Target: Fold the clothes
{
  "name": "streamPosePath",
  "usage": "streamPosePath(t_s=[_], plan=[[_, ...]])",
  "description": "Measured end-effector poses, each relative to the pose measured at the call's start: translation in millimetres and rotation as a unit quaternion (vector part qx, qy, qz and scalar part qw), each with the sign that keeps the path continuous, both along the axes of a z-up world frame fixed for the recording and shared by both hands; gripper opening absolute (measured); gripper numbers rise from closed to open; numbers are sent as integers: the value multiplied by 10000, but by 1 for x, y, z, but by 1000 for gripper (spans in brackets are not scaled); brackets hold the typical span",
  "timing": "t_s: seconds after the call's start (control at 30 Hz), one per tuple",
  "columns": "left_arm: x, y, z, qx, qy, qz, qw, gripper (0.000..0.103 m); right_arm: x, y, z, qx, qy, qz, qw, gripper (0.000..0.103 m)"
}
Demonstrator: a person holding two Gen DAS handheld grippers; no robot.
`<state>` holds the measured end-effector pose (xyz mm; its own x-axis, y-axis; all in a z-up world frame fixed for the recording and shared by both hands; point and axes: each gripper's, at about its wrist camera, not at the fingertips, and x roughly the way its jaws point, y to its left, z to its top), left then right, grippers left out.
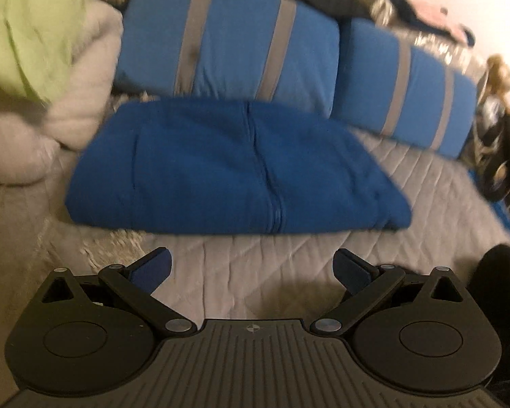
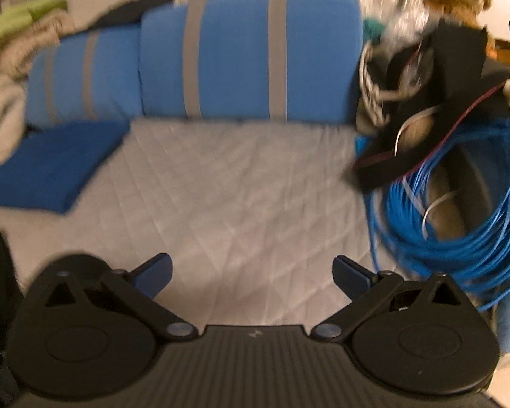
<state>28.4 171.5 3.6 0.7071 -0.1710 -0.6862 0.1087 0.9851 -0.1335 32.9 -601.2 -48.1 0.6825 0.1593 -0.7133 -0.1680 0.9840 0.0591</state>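
The left gripper (image 1: 252,270) hangs level above the grey quilted bed (image 1: 425,183), its jaws spread wide apart with nothing between them; the blue pads (image 1: 153,272) point forward toward the folded blue garment (image 1: 234,166). That garment lies flat on the bed just ahead of the gripper, a seam running down its middle, its far edge close against 2 blue pillows with grey stripes (image 1: 227,44). To its left sits a heap of cream blanket (image 1: 85,78) with a lime-green cloth (image 1: 27,23) on top.

The right gripper (image 2: 252,272) is held in the same level pose over a bare stretch of the bed (image 2: 227,183), jaws likewise wide apart and holding nothing. From this side the folded blue garment (image 2: 54,166) shows at the far left, well apart from the gripper — only one corner of it is in view. The striped pillows (image 2: 248,54) run along the back. To the right lies a coil of blue cable (image 2: 459,231), partly under a black strap (image 2: 425,142), with a blurred tangle of dark things behind. Both views are smeared with motion blur.
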Motion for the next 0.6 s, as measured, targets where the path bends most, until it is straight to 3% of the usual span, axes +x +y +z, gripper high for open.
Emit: streamPosePath(t_s=[0.23, 0.4, 0.57, 0.6], plan=[[28, -25, -48, 647, 271, -184, 9974, 103, 20, 29, -63, -148, 526, -23, 9985, 103], [49, -22, -74, 762, 498, 10, 9959, 103, 36, 42, -94, -383, 856, -191, 9954, 103], [68, 2, -112, 810, 784, 609, 9918, 103, 50, 45, -115, -428, 935, -412, 9938, 103], [65, 5, -115, 683, 614, 646, 9937, 103, 52, 45, -116, -422, 843, -450, 9945, 103]])
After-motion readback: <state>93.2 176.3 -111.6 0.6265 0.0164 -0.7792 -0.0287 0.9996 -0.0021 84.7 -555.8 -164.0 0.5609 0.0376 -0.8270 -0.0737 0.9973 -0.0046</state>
